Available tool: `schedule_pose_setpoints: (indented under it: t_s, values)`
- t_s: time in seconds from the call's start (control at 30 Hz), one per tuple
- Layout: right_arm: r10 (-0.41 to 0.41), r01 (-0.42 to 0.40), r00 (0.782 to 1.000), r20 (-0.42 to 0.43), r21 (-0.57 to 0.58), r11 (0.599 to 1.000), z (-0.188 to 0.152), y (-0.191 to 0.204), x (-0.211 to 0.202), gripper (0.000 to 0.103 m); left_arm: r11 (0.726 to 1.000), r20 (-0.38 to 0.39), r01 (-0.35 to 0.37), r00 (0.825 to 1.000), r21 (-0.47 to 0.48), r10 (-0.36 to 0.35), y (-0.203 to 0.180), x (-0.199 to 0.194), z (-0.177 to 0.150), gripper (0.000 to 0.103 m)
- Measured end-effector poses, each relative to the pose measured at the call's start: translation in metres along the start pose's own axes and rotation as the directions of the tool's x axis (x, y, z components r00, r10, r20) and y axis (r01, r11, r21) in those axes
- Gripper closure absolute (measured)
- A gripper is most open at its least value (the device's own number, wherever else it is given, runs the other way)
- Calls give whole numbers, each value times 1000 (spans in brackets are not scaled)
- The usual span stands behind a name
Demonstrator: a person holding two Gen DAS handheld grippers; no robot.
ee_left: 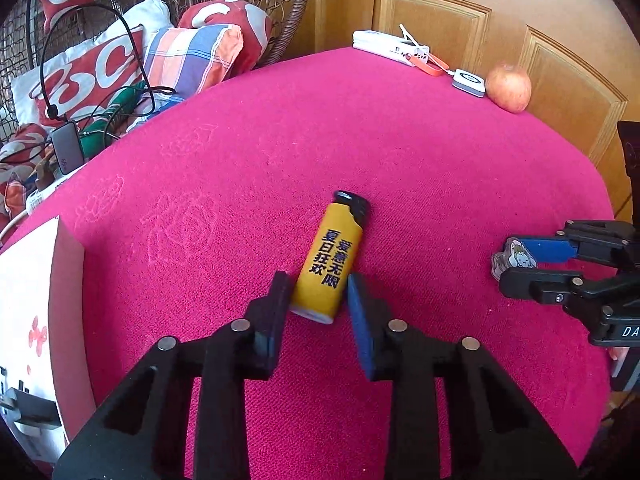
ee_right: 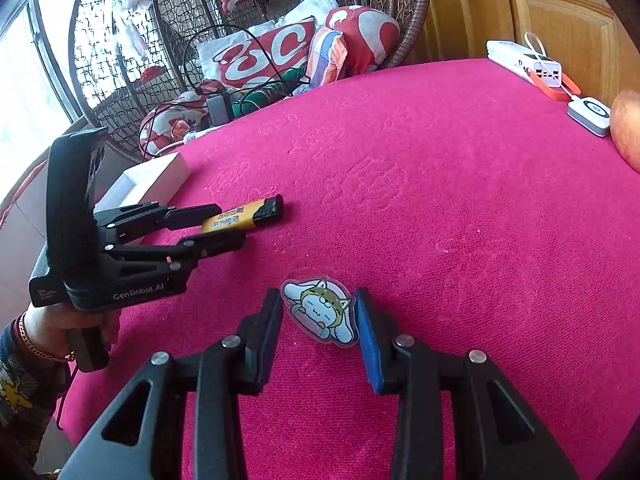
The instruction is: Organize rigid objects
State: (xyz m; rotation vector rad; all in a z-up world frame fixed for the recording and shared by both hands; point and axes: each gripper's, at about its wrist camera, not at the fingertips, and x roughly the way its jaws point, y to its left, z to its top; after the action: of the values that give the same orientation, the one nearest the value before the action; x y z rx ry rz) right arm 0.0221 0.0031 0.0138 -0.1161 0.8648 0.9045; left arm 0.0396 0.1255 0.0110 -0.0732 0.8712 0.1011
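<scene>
The yellow lighter [ee_left: 330, 258] lies flat on the pink cloth [ee_left: 400, 152], its bottom end pinched between the left tongs [ee_left: 318, 294]. Just beside, the right tongs [ee_right: 318, 312] squeeze a flat cat sticker [ee_right: 320, 312] from both sides. Farther out sit a white box [ee_right: 156, 178] by the edge, and an apple [ee_left: 509, 87], a white charger [ee_left: 390, 47] and a small white pad [ee_left: 469, 83] at the back.

We see a table [ee_left: 400, 152] covered in rough magenta cloth with a short, matt pile. The lighter [ee_left: 328, 264] is smooth, glossy yellow plastic with a black cap. The cat sticker [ee_right: 322, 312] looks like glossy clear plastic. Far right, the door [ee_left: 520, 12] is varnished wood; far left, the chair [ee_right: 400, 16] is woven wicker holding cloth cushions [ee_left: 100, 68].
</scene>
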Motion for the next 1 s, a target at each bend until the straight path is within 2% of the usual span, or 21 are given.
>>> schedule_pose_setpoints:
  t_s: [0.17,0.27,0.57,0.67,0.73,0.93,1.0]
  values:
    - [-8,8,1000,2,-3,1000,0,2,0,67,998,61,5,998,-70,0,0,-14,-11,79]
    - [-1,1,1000,9,6,1000,0,1,-1,67,990,112,49,993,-133,-34,4,-30,-14,80]
    - [-4,4,998,66,0,1000,0,9,-12,67,978,232,86,972,-189,-40,7,-78,-20,82]
    - [-7,8,997,80,-8,1000,2,13,-16,67,973,256,91,966,-212,-35,13,-87,-23,85]
    - [-10,12,996,90,-14,1000,4,16,-18,67,967,271,102,962,-235,-35,18,-93,-26,91]
    - [-9,13,993,121,-30,999,8,24,-27,67,956,308,101,951,-275,-12,30,-109,-30,91]
    - [-11,15,992,127,-34,999,10,25,-28,67,954,302,86,953,-286,4,35,-112,-32,91]
